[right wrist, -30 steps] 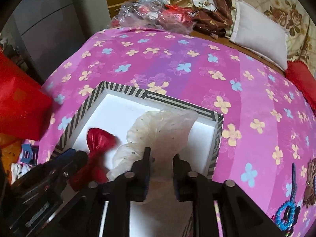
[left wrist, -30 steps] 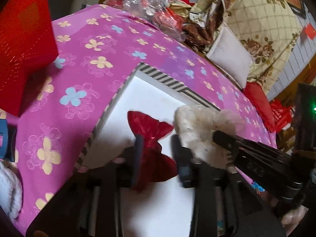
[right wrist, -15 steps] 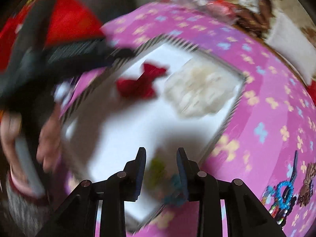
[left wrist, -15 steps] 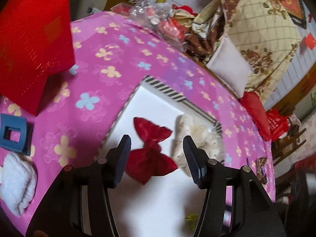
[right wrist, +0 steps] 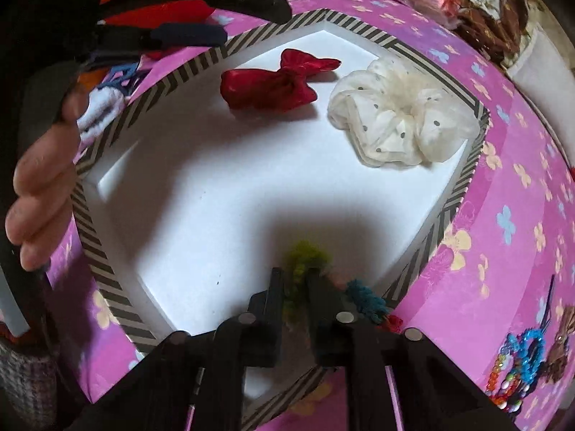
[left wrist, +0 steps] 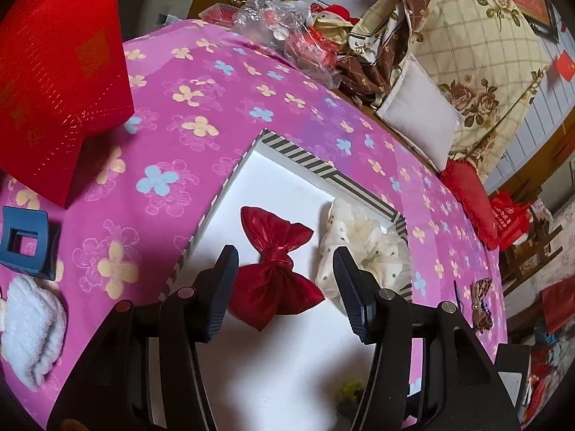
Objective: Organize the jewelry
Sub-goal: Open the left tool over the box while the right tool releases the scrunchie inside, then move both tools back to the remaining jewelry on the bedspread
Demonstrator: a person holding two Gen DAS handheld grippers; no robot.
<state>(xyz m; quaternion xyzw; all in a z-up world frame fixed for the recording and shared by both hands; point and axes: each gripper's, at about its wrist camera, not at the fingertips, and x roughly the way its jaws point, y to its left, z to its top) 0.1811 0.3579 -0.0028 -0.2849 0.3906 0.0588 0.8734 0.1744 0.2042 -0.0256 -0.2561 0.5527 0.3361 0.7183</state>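
Fingers (right wrist: pixel 275 287) of the right gripper (right wrist: pixel 294 276) closed to a thin gap, pinched on a fuzzy green hair tie (right wrist: pixel 305 255), teal and red stretches of it trailing off beside the right finger. Held low over the near end of the striped box (right wrist: pixel 463 186), just inside the rim. Left gripper (left wrist: pixel 285 262) spread wide and gripping nothing, poised above the same box.

Ahead of the left fingers, between them in view: a red bow (left wrist: pixel 273 230), shiny fabric, cinched at the middle, flat on the white floor. Just right of it, touching or nearly so, a cream scrunchie (left wrist: pixel 363 248), sheer, ruffled, dark-dotted, tucked into the far corner.

Judged the placing step: hair tie about to go in with the other two. Next called for: lowering onto bare floor short of the bow, opening the fingers, lifting clear without dragging the yarn, likely to cling.

Further out, on the pink flowered cloth (left wrist: pixel 201 82): left of the left fingers, a blue claw clip (left wrist: pixel 25 240), hard and square, beside something white and fluffy (left wrist: pixel 32 327); far right of the right fingers, beaded bracelets (right wrist: pixel 521 359), not yet boxed.
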